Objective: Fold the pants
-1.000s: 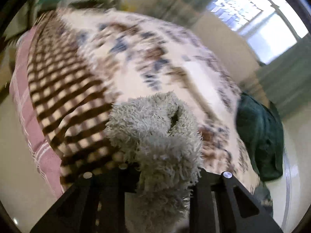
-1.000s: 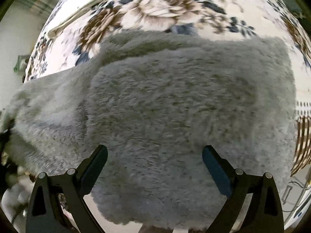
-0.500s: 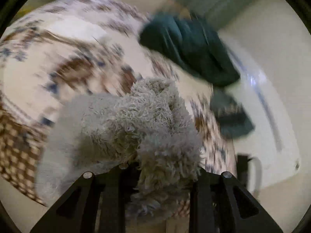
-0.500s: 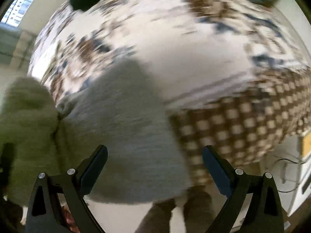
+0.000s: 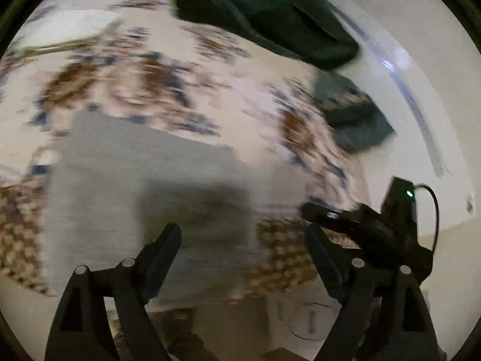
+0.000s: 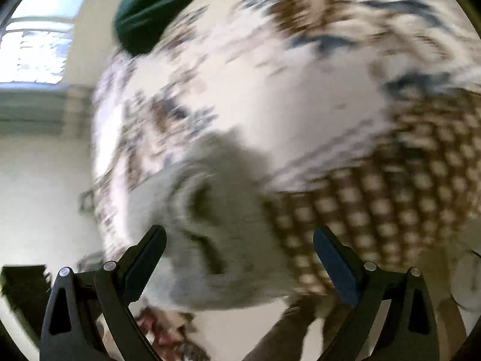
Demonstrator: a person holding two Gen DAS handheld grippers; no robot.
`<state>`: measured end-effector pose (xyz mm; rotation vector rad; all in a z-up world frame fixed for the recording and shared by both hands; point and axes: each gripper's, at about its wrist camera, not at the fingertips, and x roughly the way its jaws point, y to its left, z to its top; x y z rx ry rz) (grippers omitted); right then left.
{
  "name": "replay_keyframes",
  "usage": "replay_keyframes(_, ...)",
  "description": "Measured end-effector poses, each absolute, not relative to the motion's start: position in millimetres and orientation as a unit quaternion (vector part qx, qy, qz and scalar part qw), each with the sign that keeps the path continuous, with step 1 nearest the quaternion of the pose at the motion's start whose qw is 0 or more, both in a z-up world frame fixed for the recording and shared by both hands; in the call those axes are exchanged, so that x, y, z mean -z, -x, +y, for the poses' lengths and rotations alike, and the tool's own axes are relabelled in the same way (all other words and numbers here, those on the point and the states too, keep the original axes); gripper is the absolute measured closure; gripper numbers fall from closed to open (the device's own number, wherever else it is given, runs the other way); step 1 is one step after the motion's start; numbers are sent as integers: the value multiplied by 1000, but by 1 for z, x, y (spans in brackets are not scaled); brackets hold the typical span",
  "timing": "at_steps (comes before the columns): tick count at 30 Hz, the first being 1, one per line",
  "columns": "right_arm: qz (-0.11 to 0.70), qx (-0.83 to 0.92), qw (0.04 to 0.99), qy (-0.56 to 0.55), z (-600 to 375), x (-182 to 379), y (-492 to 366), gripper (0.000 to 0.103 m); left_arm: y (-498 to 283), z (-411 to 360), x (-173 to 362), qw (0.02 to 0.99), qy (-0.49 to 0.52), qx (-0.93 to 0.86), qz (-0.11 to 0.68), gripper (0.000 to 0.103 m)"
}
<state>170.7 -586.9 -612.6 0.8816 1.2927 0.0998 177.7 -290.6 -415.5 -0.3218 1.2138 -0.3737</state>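
Pants (image 5: 144,180), grey fleece in a flat rectangle, lie near on the floral bedspread (image 5: 168,69); left gripper (image 5: 243,252) spread wide, empty. Right view: pants (image 6: 216,234) blurred; right gripper (image 6: 240,252) wide open, empty.

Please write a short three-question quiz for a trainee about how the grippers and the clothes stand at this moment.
1. True or false: the left gripper is clamped on the grey fleecy pants.
2. What colour is the garment lying at the far end of the bed?
3. Multiple choice: the right gripper is A) open and empty, B) shut on the pants, C) out of view.

Key
1. False: its jaws stand open, nothing between them.
2. Dark green.
3. A.
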Motion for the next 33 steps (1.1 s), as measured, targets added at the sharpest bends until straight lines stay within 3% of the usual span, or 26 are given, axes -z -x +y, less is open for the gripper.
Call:
replay_keyframes(5, 611, -112, 688, -375, -525, 645, -214, 3, -201, -188, 430, 805, 142, 35, 575, 20)
replay_keyframes(6, 623, -119, 678, -372, -517, 654, -221, 7, -206, -171, 435, 803, 145, 13, 577, 20)
replay_keyframes(7, 635, -113, 672, -363, -508, 662, -226, 19, -211, -155, 440, 801, 152, -4, 579, 20)
replay_keyframes(8, 633, -101, 682, -352, -505, 661, -227, 75, -214, -144, 445, 800, 156, -15, 579, 20)
replay_keyframes(9, 628, -92, 694, -341, -505, 656, -228, 77, -218, -136, 448, 799, 158, -23, 579, 20)
replay_keyframes(16, 602, -32, 737, -307, -575, 617, -219, 75, -278, -155, 468, 788, 184, 47, 586, 20)
replay_keyframes(18, 629, -24, 693, -351, -597, 642, -220, 47, -297, -176, 487, 771, 179, 77, 606, 20)
replay_keyframes(24, 611, -6, 662, -434, -612, 644, -174, 26, -324, -220, 533, 743, 120, 101, 650, 20)
replay_keyframes(27, 637, -21, 618, -460, -591, 676, -153, 26, -324, -221, 541, 743, 113, 94, 654, 20)
replay_keyframes(30, 714, 33, 577, -396, -579, 722, -125, 26, -325, -209, 552, 733, 137, 80, 661, 19)
replay_keyframes(33, 723, 37, 569, -390, -583, 724, -112, 26, -323, -200, 558, 721, 166, 84, 668, 18)
